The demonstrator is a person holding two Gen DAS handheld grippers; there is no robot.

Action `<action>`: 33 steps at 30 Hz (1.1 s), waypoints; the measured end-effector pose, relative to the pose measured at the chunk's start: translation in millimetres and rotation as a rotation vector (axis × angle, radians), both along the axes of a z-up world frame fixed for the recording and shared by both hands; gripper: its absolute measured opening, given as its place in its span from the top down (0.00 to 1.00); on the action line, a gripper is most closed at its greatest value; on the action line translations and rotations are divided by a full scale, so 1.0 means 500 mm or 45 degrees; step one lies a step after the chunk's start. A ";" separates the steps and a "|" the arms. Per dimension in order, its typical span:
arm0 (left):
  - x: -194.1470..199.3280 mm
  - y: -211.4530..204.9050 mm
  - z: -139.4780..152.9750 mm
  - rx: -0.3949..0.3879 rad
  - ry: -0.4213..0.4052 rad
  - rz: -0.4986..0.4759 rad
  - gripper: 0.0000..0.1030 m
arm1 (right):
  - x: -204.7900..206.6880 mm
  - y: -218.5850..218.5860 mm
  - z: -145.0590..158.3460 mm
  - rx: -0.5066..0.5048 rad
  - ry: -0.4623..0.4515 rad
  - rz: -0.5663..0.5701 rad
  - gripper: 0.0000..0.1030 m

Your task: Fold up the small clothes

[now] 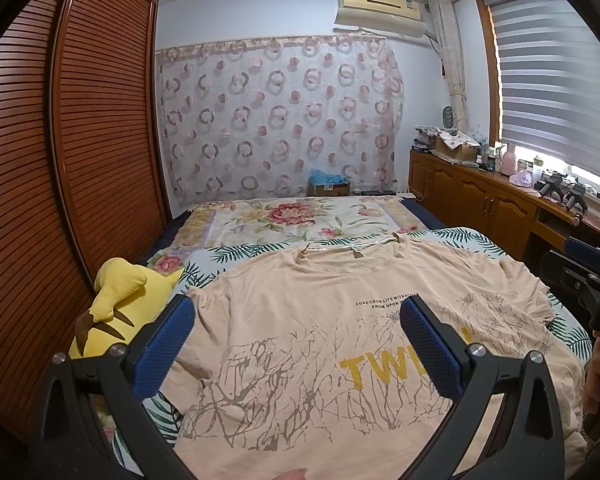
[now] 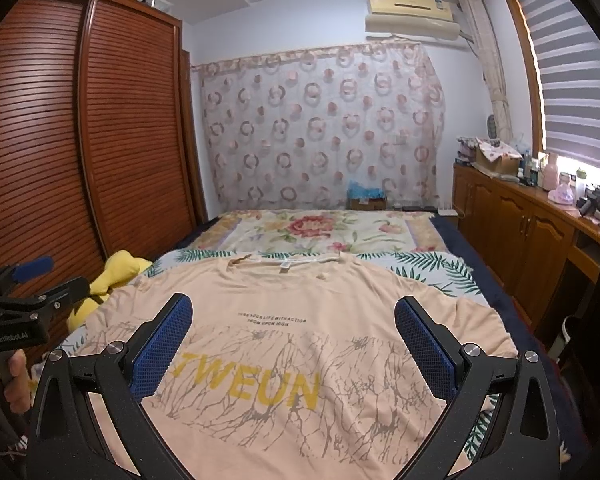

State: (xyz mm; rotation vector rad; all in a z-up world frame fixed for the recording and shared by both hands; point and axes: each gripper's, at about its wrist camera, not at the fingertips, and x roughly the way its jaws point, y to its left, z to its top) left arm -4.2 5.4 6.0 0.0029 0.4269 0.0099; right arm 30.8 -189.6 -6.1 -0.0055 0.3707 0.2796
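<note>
A peach T-shirt (image 1: 324, 320) with yellow letters and grey branch print lies spread flat, front up, on the bed, collar at the far end. It also shows in the right wrist view (image 2: 284, 320). My left gripper (image 1: 296, 312) is open and empty, held above the shirt's left half. My right gripper (image 2: 294, 312) is open and empty, held above the shirt's middle. The right gripper shows at the right edge of the left wrist view (image 1: 584, 276), and the left gripper at the left edge of the right wrist view (image 2: 28, 280).
A yellow plush toy (image 1: 116, 312) lies at the bed's left edge beside the louvred wardrobe (image 1: 60, 160). A leaf-print sheet (image 2: 428, 268) and a floral blanket (image 1: 292, 220) cover the bed. A wooden cabinet (image 2: 520, 220) with clutter runs along the right wall.
</note>
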 end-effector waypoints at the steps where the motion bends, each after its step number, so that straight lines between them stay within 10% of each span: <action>1: 0.000 0.000 0.000 0.000 -0.001 0.000 0.00 | 0.000 0.000 0.000 0.001 -0.001 -0.001 0.00; 33: -0.004 0.003 0.007 0.003 -0.008 -0.001 0.00 | 0.013 0.008 0.022 0.011 -0.007 0.004 0.00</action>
